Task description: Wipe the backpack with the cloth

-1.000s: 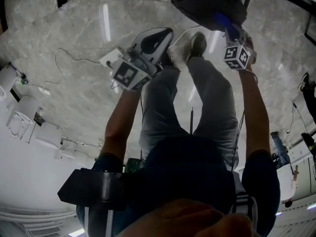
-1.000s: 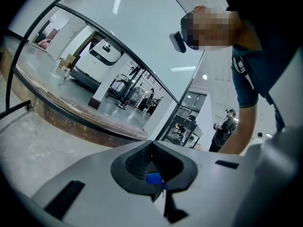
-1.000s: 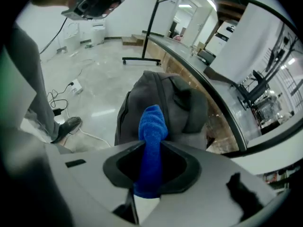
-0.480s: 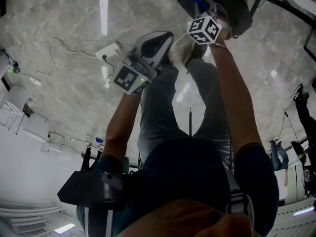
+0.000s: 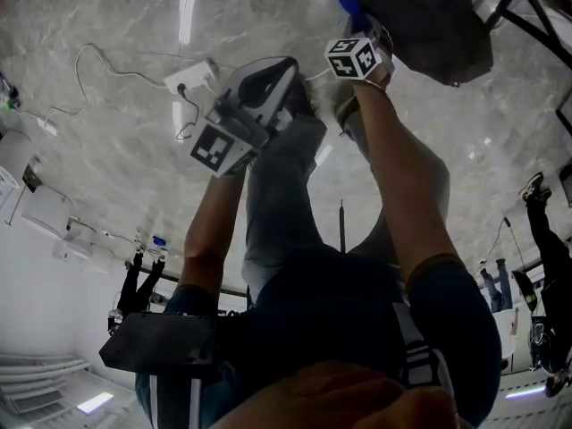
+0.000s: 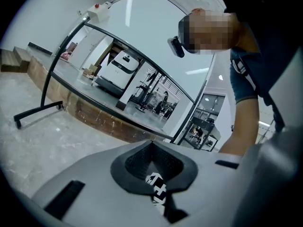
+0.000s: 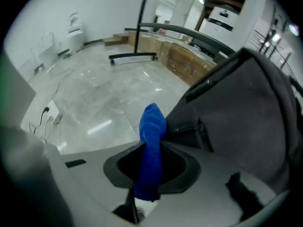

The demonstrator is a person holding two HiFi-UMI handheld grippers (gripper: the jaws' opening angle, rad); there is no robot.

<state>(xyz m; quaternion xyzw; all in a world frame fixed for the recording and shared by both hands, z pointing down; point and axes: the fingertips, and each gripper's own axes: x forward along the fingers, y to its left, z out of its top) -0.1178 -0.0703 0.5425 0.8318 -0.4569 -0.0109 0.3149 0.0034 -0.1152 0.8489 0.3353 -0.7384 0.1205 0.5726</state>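
A dark grey backpack (image 5: 429, 21) hangs at the top right of the head view and fills the right side of the right gripper view (image 7: 246, 112). My right gripper (image 5: 354, 18) is shut on a blue cloth (image 5: 350, 5), whose folded end (image 7: 152, 126) sticks out past the jaws right beside the backpack's left edge. I cannot tell whether cloth and bag touch. My left gripper (image 5: 277, 70) is held lower left of the bag, away from it. Only its grey housing (image 6: 154, 167) shows in the left gripper view, so its jaws stay hidden.
The person's legs (image 5: 295, 177) and shoes stand on a marble floor below the grippers. A white power strip (image 5: 189, 77) with its cable lies on the floor to the left. A black metal rack (image 5: 527, 7) carries the backpack. A long counter (image 6: 104, 117) stands further back.
The right gripper with the cloth has moved left across the backpack to its left edge. The left gripper has drifted slightly left and down.
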